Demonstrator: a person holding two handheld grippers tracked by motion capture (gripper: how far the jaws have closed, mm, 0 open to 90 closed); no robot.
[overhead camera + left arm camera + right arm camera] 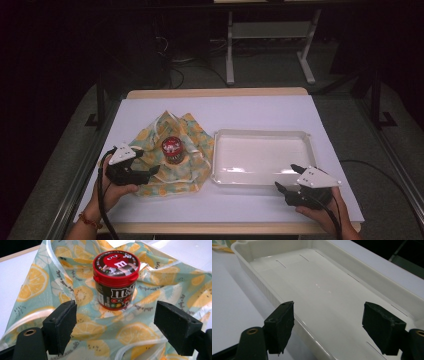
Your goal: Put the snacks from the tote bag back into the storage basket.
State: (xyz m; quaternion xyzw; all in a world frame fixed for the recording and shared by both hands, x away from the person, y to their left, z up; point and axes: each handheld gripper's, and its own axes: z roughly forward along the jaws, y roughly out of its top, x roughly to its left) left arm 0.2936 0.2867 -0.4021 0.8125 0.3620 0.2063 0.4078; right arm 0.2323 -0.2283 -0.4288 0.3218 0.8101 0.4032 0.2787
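A small M&M's jar [172, 149] with a red lid stands upright on a pale green cloth printed with orange slices [192, 165], left of centre. My left gripper [149, 163] rests at the cloth's near-left edge, open and pointing at the jar. In the left gripper view the jar [115, 281] stands a short way beyond the open jaws [122, 322], with the cloth [37, 285] under both. An empty white tray [262, 156] lies right of the cloth. My right gripper [286, 177] is open at the tray's near-right corner, its jaws [328, 325] straddling the near rim of the tray [312, 282].
The white table top [240, 107] has bare room behind the cloth and tray and along the front edge. A corner of the cloth [222, 246] shows past the tray's far end. Beyond the table are a dark floor, cables and a metal frame [230, 50].
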